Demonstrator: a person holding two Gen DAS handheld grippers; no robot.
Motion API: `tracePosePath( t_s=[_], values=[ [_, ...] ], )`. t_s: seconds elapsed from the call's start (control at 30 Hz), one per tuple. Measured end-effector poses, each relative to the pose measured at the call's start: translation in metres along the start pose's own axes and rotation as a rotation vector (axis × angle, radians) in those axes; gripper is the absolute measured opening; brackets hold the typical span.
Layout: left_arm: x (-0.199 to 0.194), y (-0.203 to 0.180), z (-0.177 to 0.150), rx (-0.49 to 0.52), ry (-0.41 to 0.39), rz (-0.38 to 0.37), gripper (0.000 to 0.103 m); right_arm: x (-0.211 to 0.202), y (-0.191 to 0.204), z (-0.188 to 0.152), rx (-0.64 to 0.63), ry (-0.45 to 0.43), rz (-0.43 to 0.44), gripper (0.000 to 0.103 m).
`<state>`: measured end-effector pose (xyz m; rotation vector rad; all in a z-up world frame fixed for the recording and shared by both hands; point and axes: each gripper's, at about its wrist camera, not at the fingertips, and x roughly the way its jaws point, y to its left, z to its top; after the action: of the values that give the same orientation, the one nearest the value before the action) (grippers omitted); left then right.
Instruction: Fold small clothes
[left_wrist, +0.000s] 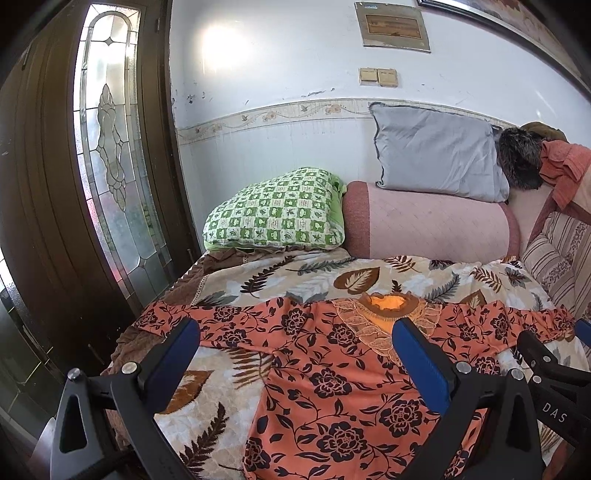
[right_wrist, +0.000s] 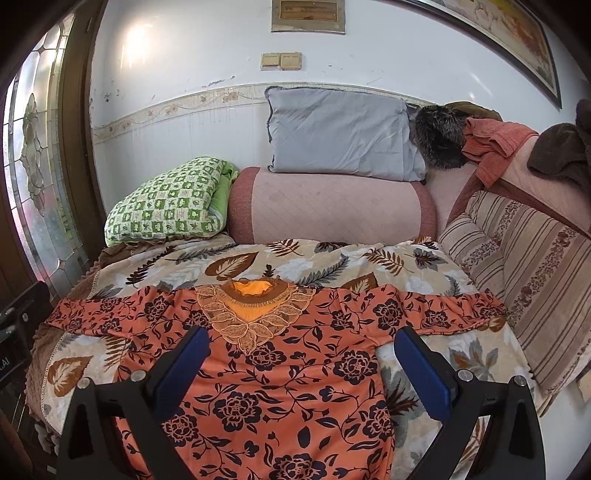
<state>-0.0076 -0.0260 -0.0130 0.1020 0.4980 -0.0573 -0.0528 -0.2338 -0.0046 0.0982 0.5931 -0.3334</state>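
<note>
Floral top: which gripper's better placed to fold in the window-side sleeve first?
Probably left. The left gripper hangs open nearer that sleeve of the floral top; the right gripper is centred over the chest.

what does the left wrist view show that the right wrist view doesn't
Only the left wrist view shows the tall glass door panel nearly in full, and the right tongs coming in at its right edge.

Only the right wrist view shows the dark brown cloth heaped at the far right, and more of the striped cushion.

Both show the orange flowered top spread flat on the leaf-print blanket, sleeves out, plus the green checked pillow, pink bolster and grey pillow. Each view's own tongs are open and hold nothing.
</note>
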Motion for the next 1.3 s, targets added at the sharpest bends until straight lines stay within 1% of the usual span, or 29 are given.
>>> tracePosePath(
  t_s=[0.83,1.3],
  values=[
    [-0.001,0.005,0.0,-0.003,-0.006,0.009,0.103,-0.002,0.008,0.001,-0.018,0.002,0.019,0.102],
    [0.012,-0.005,-0.002,0.018,0.02,0.009,0.103,0.011,0.004,-0.003,-0.01,0.02,0.021,0.102]
  ],
)
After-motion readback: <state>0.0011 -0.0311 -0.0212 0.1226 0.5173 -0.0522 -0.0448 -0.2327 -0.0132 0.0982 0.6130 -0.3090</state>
